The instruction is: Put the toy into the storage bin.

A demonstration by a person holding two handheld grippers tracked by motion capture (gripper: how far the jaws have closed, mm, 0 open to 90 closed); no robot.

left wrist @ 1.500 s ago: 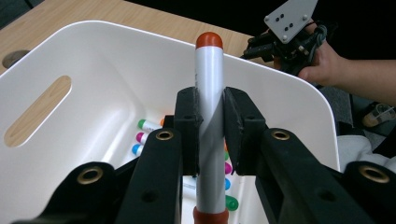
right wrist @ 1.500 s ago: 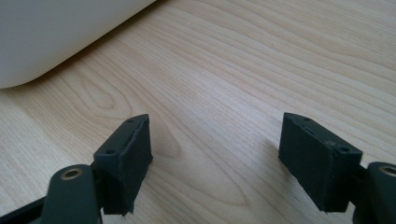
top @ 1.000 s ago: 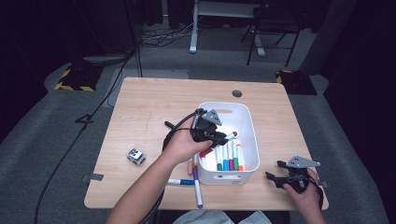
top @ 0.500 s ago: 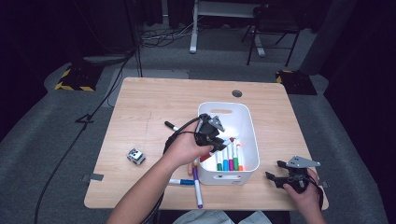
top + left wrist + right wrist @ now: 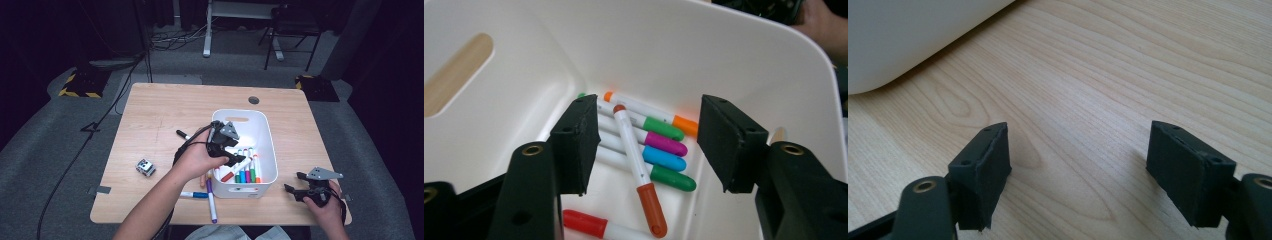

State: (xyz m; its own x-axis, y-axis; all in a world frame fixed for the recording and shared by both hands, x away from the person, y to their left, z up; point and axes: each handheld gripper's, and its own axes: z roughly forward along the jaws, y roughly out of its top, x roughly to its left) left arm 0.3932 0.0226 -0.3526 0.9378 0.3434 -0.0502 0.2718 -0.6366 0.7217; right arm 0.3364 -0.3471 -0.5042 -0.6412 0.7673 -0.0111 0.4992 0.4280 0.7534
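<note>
While the right tool (image 5: 295, 184) rests agape on the table (image 5: 150, 120), the left tool (image 5: 649, 145) has just released over the orange marker (image 5: 640, 170).

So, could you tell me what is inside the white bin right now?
The white bin holds capped markers: orange, green, magenta and blue side by side, a red-orange marker across them. The left gripper hides part of the floor.

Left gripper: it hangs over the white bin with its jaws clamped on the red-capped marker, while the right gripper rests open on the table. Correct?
Not quite. In the left gripper view the left gripper has just opened its jaws; the red-capped marker lies loose across the others in the white bin, untouched by the pads. The right gripper part stands.
</note>
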